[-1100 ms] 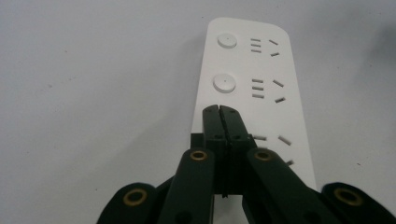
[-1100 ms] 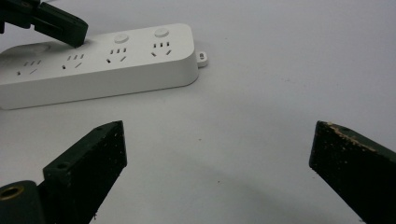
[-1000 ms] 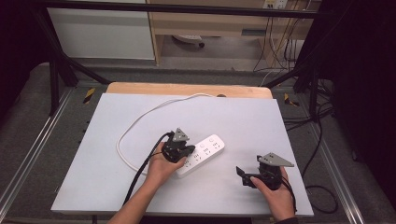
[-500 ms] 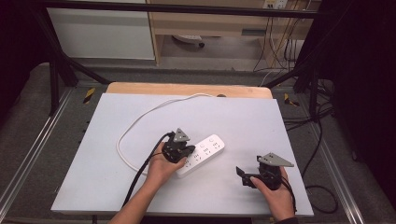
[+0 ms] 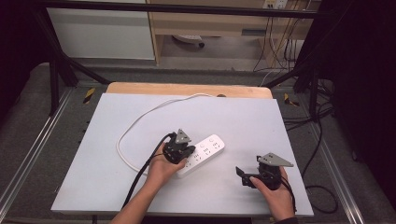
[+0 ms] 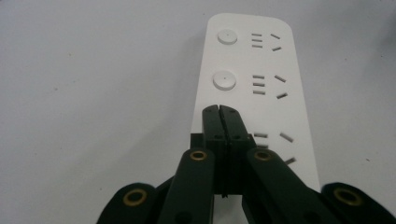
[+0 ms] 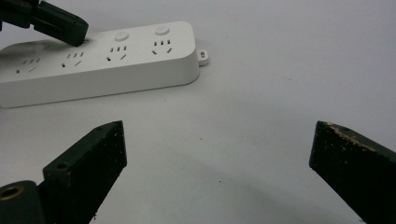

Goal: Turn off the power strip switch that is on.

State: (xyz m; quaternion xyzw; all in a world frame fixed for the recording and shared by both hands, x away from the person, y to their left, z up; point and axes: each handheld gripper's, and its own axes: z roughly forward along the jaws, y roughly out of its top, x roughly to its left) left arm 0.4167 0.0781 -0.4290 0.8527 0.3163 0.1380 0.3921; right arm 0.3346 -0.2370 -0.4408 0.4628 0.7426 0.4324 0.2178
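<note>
Leftmost, the left gripper [image 5: 183, 151], jaws pressed together and holding nothing, rests its closed tip on the white power strip [image 5: 201, 154] near mid-table, over a round switch button [image 6: 224, 80] row; the strip's cord [image 5: 140, 122] loops away toward the far edge. To press well, the tip should likely sit squarely on one button and push straight down so the strip does not slide. Rightward, the right gripper [image 5: 254, 175] waits with jaws wide apart and empty, well clear.

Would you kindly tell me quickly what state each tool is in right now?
Left tool: closed, holding nothing, tip over the power strip.
Right tool: open, holding nothing, above the table.
</note>
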